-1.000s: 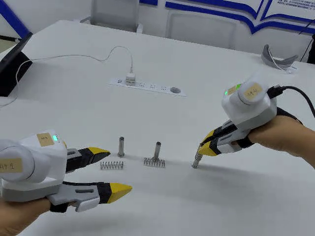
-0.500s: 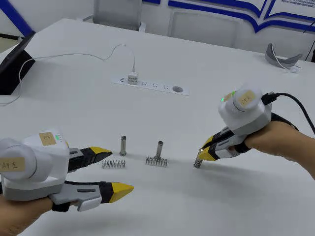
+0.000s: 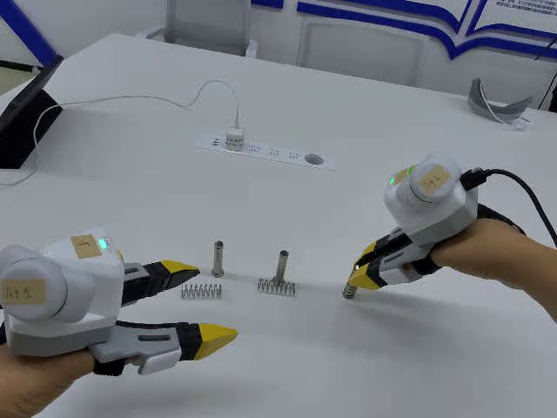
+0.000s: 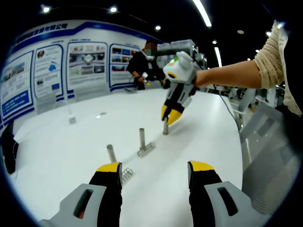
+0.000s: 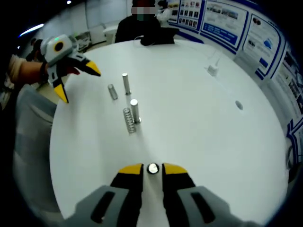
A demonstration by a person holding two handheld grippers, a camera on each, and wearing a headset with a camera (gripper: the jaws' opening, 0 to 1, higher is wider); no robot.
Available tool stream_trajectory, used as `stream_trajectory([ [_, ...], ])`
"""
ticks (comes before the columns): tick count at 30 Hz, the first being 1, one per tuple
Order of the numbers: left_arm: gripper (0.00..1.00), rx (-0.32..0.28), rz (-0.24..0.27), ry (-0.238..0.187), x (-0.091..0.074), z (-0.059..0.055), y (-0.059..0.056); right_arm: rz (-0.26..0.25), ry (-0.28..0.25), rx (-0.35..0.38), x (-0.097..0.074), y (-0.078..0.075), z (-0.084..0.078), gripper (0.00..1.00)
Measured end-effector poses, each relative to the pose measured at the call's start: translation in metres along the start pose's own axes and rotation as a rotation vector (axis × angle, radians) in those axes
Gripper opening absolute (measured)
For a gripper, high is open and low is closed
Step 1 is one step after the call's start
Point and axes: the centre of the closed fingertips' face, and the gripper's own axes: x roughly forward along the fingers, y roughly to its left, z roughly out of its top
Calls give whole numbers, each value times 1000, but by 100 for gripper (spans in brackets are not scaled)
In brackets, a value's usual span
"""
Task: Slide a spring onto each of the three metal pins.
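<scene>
Two bare metal pins [image 3: 218, 259] [image 3: 282, 266] stand upright mid-table, each with a loose spring [image 3: 201, 291] [image 3: 275, 286] lying at its foot. Further right, my right gripper [image 3: 361, 269] is shut on a spring [image 3: 350, 290] that sits around the third pin, with coils showing under the tips. In the right gripper view that pin's round top [image 5: 152, 168] sits between the jaws of the right gripper [image 5: 152, 171]. My left gripper [image 3: 202, 300] hovers open at the lower left, holding nothing. Its view shows the left gripper [image 4: 155, 166] facing the pins [image 4: 141, 138] and the right gripper [image 4: 171, 115].
A white power strip [image 3: 261, 150] with a plug [image 3: 233, 138] and a cable lies further back. A dark screen [image 3: 22, 104] stands at the left edge. A grey curved object [image 3: 496, 100] rests at the far right. A person [image 5: 142, 26] sits across the table.
My right gripper has sunk a little lower over the third pin, which leaned before and now stands straighter. The left gripper, the other pins and the loose springs have stayed put.
</scene>
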Motion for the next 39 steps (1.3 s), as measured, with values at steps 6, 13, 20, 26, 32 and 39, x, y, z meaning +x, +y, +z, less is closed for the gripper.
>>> stream_trajectory([
  [6, 57, 0, -1, 1, 0, 0, 0, -5, -16, -35, -8, 5, 10, 18],
  [13, 56, 7, -7, 1, 2, 2, -1, 20, -36, -102, -3, 17, 31, 18],
  [20, 56, 9, -6, 5, 0, 1, -2, 67, -36, -151, 13, 30, 41, 18],
  [26, 56, 12, -6, 10, -1, 0, -3, 99, -36, -181, 29, 38, 48, 17],
  [32, 55, 13, -5, 13, 0, 1, -2, 116, -17, -207, 48, 42, 50, 16],
  [39, 55, 13, -7, 15, 1, 0, -3, 113, 5, -224, 61, 40, 49, 15],
])
